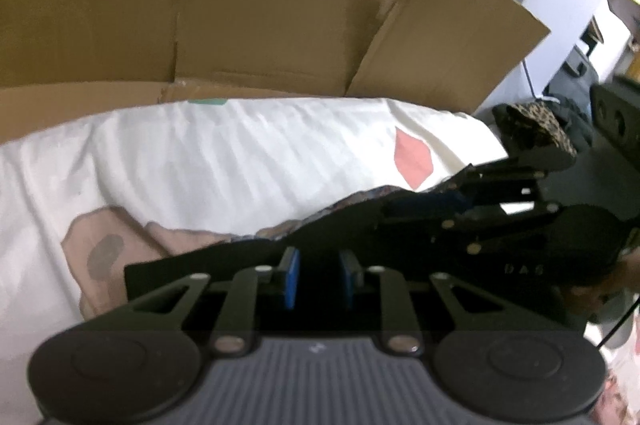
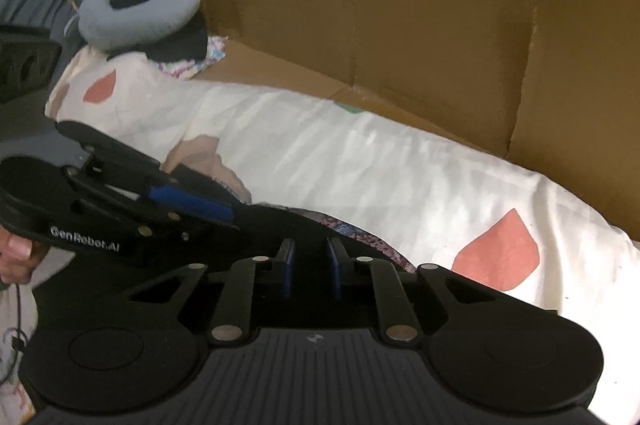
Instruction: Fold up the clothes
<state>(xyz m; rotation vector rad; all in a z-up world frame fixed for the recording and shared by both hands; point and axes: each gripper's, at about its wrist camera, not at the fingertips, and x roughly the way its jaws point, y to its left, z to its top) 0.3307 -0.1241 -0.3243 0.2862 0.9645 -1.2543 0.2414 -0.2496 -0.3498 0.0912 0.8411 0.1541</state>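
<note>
Clothes to fold: a dark patterned garment lies on the white bedsheet, right in front of both grippers.

2 grippers sit close together over the garment. The left gripper has its blue pads a narrow gap apart, and I cannot tell if cloth is pinched between them. The right gripper looks the same, narrow, with dark cloth right at its tips. A big cardboard box stands behind the bed. A grey neck pillow rests at the far corner.

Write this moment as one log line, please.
left gripper: over garment, grip unclear | right gripper: beside left, over garment, grip unclear | garment: dark, on sheet
</note>
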